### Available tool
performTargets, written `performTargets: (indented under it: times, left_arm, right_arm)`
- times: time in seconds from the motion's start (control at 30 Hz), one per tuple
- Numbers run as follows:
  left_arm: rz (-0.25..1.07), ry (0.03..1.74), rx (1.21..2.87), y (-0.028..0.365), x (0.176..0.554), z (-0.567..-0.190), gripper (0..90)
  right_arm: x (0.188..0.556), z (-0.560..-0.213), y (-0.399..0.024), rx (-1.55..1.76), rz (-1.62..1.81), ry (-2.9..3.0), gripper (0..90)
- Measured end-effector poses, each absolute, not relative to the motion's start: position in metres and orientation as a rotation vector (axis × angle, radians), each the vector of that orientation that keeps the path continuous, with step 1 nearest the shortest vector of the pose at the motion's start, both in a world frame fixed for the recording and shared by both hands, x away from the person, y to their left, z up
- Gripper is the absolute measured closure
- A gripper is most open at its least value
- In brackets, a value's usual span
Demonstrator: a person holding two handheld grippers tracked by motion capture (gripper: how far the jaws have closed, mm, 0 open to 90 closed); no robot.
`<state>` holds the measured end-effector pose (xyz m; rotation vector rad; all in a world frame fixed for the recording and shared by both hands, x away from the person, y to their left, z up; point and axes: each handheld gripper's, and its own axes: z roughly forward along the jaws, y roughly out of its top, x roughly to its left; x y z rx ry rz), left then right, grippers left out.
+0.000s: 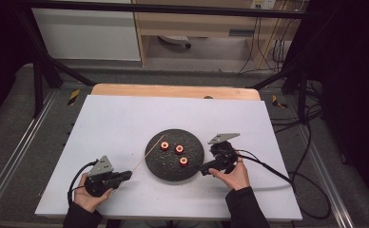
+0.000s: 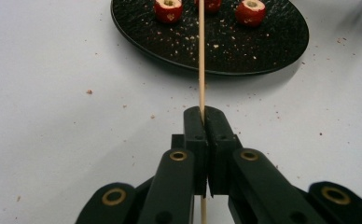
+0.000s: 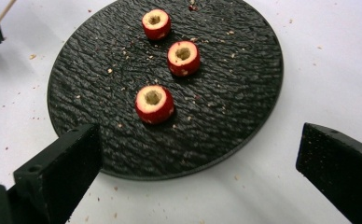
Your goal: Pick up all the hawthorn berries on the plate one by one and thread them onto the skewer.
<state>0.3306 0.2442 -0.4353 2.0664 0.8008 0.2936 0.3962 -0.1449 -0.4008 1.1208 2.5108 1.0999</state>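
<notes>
Left hand-held gripper clamps skewer pointing toward plate.

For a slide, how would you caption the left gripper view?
Left gripper shut on a wooden skewer aimed at three cored red fruits on a black plate.

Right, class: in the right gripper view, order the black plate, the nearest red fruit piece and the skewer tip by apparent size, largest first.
1. Black plate, by far.
2. Nearest red fruit piece.
3. Skewer tip: only a short end shows at the top left corner, so its full size cannot be judged.
</notes>
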Motion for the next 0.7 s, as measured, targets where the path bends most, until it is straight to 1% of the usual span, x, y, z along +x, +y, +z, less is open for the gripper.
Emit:
performTargets:
  times: [0.17,0.33,0.4,0.43,0.47,0.53,0.57,0.7]
  left_arm:
    - [0.287,0.8,2.074,0.245,0.331,-0.436,88.3]
    - [0.287,0.795,2.081,0.244,0.331,-0.436,88.3]
    - [0.289,0.794,2.081,0.244,0.331,-0.436,88.3]
    - [0.289,0.795,2.082,0.244,0.331,-0.436,88.3]
    - [0.289,0.795,2.084,0.244,0.331,-0.436,88.3]
    - [0.29,0.796,2.086,0.244,0.331,-0.436,88.3]
    - [0.291,0.795,2.086,0.244,0.331,-0.436,88.3]
    - [0.295,0.795,2.088,0.243,0.331,-0.436,88.3]
  right_arm:
    - [0.404,-0.397,-0.126,1.115,1.029,2.559,5.1]
    - [0.412,-0.396,-0.11,1.118,0.967,2.617,12.3]
    - [0.414,-0.397,-0.105,1.123,0.944,2.636,16.1]
    - [0.417,-0.398,-0.099,1.116,0.918,2.659,19.5]
    - [0.417,-0.398,-0.099,1.116,0.918,2.659,19.5]
    - [0.42,-0.4,-0.092,1.117,0.888,2.691,24.5]
    - [0.42,-0.4,-0.092,1.117,0.888,2.691,24.5]
    - [0.425,-0.401,-0.084,1.121,0.846,2.716,31.4]
